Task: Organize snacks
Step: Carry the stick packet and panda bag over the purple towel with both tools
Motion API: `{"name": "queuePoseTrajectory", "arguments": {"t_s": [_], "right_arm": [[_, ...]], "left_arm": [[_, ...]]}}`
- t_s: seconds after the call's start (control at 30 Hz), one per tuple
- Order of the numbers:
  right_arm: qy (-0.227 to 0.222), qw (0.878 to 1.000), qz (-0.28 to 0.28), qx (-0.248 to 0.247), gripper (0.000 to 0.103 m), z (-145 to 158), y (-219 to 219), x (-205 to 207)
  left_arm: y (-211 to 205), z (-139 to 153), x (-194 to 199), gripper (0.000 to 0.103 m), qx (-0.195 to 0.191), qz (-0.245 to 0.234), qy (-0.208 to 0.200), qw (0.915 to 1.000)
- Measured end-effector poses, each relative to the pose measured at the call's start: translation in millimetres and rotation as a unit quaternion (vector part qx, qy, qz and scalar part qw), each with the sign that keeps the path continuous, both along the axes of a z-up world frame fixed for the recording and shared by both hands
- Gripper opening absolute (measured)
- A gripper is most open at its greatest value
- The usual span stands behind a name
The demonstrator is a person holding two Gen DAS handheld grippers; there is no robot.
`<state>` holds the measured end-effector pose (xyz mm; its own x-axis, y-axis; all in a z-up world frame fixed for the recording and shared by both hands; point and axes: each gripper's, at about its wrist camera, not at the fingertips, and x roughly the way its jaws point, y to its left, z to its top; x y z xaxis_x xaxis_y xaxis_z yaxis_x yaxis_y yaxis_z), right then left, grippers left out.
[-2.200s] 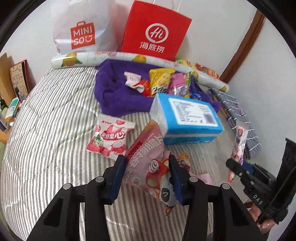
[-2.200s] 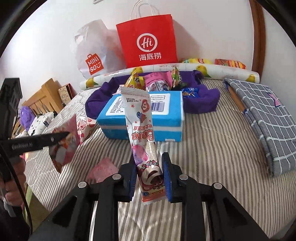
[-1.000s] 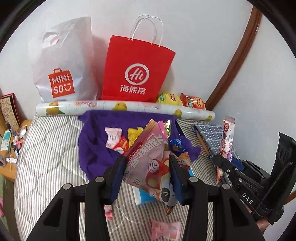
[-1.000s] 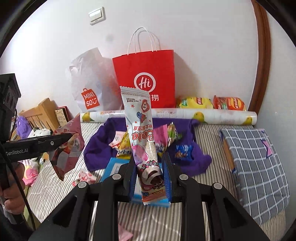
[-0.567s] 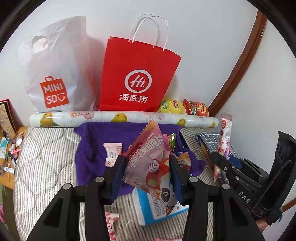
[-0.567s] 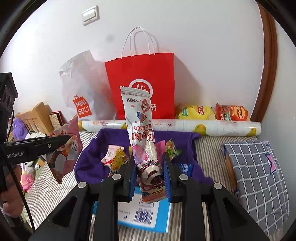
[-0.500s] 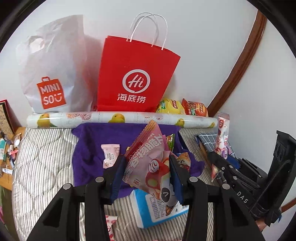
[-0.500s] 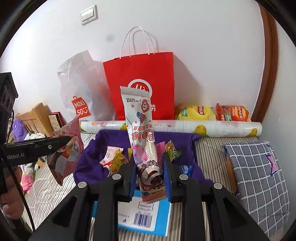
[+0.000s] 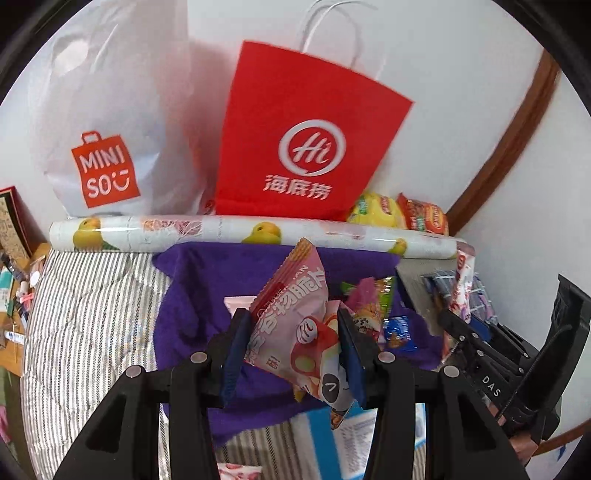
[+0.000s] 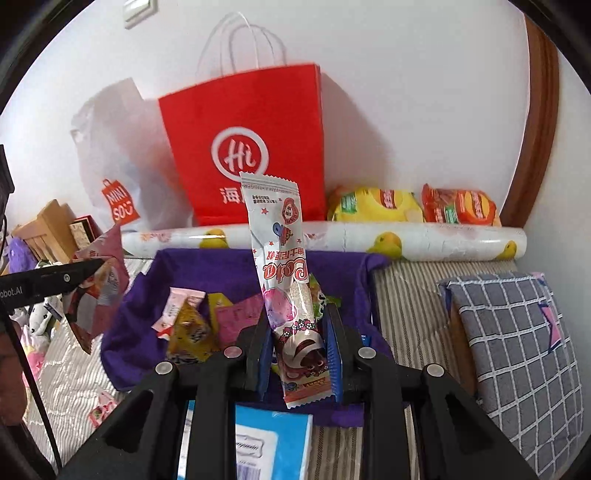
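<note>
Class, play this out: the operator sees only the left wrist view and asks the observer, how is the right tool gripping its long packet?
Observer: The right tool is shut on the long packet near its lower end; the packet stands upright.
Operator: My pink pouch blocks my view. Which snack on the purple cloth do I miss?
Observer: A yellow packet lies there.
Operator: Anything on the wall?
Observer: A light switch, up left of the red bag.
</note>
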<state>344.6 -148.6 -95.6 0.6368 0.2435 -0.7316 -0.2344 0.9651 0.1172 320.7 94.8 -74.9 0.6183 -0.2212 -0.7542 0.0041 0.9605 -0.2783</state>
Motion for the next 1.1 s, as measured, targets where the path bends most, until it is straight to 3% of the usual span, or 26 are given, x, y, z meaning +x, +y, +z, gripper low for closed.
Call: {"name": "queuePoseTrajectory", "arguments": {"t_s": [0.5,0.87,1.1], "right_arm": [[0.051,0.999,-0.005,0.002,0.026,-57.8,-3.2,30.5],[0.055,0.998,0.009,-0.001,0.027,-68.9,2.6,33.2],[0.036,0.999,0.009,0.017,0.047,-59.2,-1.8,28.3]], "left_arm": [[9.1,-47.8,42.0,0.045,0.029,0.019,0.053,0.9980],[6.7,-71.0,54.6,0.045,0.033,0.014,0.079,0.9962],[4.8,-73.0,54.2,0.046,0.021,0.004,0.079,0.9966]]}}
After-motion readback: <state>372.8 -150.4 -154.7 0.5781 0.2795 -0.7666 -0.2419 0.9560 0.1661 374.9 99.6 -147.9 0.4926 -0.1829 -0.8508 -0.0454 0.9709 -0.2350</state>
